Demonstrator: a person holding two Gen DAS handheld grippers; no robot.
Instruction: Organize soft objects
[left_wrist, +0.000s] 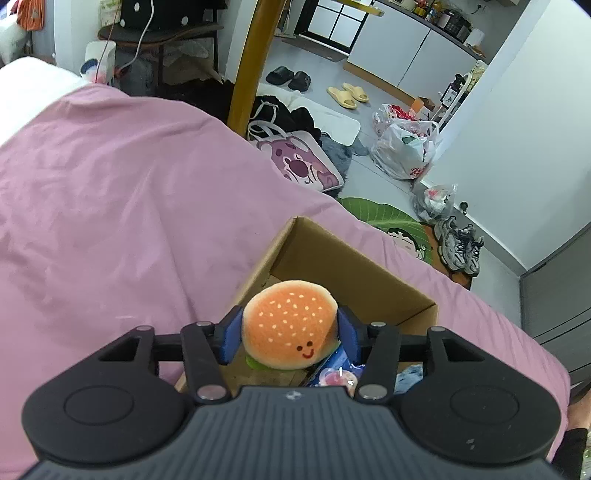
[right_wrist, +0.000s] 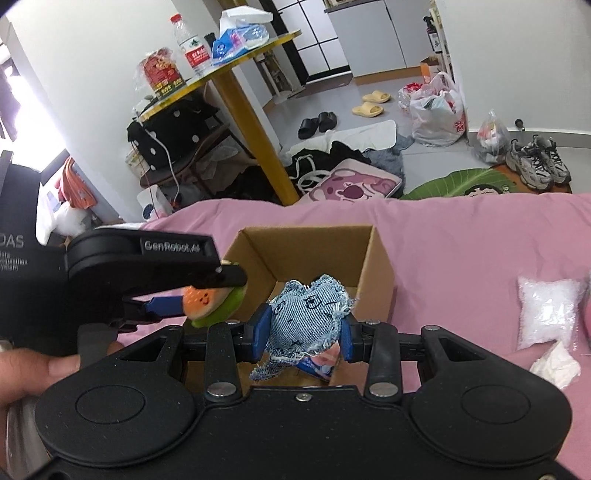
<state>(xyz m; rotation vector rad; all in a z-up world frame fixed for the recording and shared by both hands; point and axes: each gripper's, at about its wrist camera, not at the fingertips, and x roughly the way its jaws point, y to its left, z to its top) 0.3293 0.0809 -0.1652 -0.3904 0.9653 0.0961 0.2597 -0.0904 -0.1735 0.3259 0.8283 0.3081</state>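
Note:
My left gripper (left_wrist: 290, 334) is shut on a plush burger (left_wrist: 290, 328) with an orange bun and a smiling face, held above the open cardboard box (left_wrist: 354, 273) on the pink bed. A blue packet (left_wrist: 332, 373) lies inside the box below the burger. In the right wrist view my right gripper (right_wrist: 304, 330) is shut on a blue denim plush (right_wrist: 308, 314) with frayed edges, over the near side of the same box (right_wrist: 382, 266). The left gripper (right_wrist: 207, 295) with the burger (right_wrist: 207, 301) hangs just left of the box rim.
The pink bedsheet (left_wrist: 129, 203) spreads around the box. A clear bag of white filling (right_wrist: 550, 314) and a white cloth (right_wrist: 557, 365) lie on the bed to the right. Beyond the bed edge stand a yellow table leg (right_wrist: 255, 129), bags, slippers and shoes on the floor.

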